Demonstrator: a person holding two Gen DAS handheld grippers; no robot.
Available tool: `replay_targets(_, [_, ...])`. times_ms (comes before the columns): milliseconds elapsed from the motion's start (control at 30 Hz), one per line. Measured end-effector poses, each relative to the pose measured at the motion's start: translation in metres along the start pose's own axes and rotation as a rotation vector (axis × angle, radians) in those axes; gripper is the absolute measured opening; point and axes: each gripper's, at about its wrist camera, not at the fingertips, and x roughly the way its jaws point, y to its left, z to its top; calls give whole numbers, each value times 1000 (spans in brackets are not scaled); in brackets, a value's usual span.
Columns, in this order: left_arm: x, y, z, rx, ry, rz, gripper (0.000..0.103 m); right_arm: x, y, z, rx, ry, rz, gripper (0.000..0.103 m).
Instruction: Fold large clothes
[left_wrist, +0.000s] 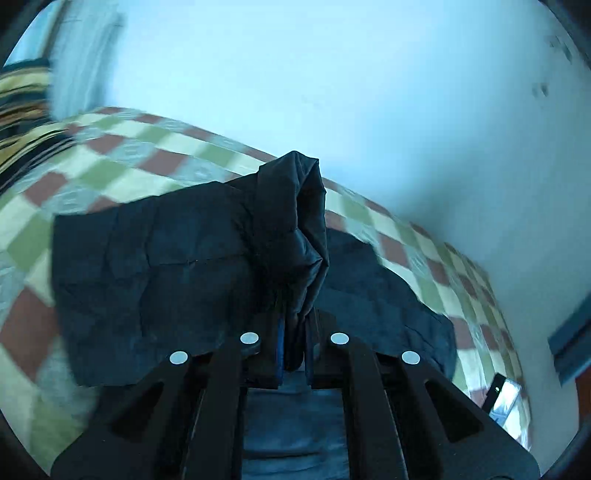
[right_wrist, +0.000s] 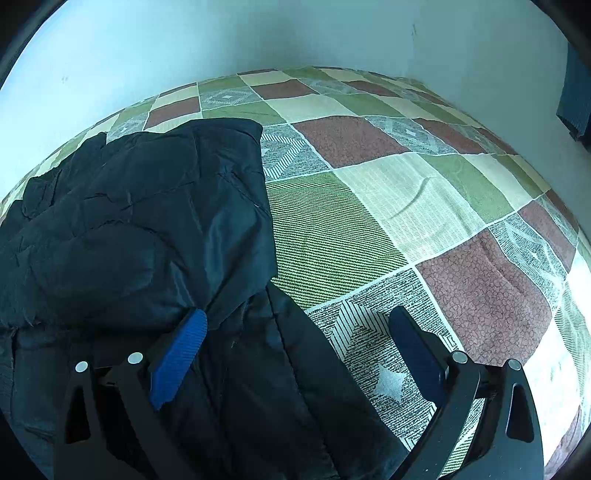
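**Jacket fold could slip from a thin pinch**

Jacket (left_wrist: 155, 266) lies dark and puffy on the checked bedspread (left_wrist: 122, 155), spread toward the wall. My left gripper (left_wrist: 293, 347) has its jaws pressed together on a bunched ridge of the slick fabric, lifted off the bed. I judge that grip shallow: the shiny shell may slide out mid-swing, or the raised part may drag the rest askew. My right gripper (right_wrist: 299, 347) hangs with jaws spread, one fingertip (right_wrist: 184, 350) over the jacket's edge, holding nothing, so nothing pins the lower layer.
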Motion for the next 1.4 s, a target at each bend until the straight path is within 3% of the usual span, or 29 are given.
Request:
replay_targets(300, [87,-123,-38,142,161,-130,7,1,-1,0,1,0,10,98])
replay_targets(533, [136,-172,-67,196,253,-167,7,2,-2,-1,8,2,22,98])
replay_targets(767, [180,-174,-91,193,342,-130,7,3,-2,0,8,5,23,98])
replay_targets(933, [191,-177,-102,230,359,-110,9,3,-1,0,8,5,22,98])
replay_targets(1033, [188,-180,-102,229,358,-122,24,3,-1,0,7,3,22,98])
replay_targets(1100, [179,-179,-99,211,360,-151,50,2,-1,0,7,3,21,98])
replay_targets(1133, [168,-178,-97,210,344,-158,54,2,-1,0,7,2,22,98])
replay_targets(1300, [115,-147,-78,254,262,-132,58,2,-1,0,9,1,24,98])
replay_targets(1400, [89,-102,-64,248,211,-43,58,2,-3,0,9,3,32,98])
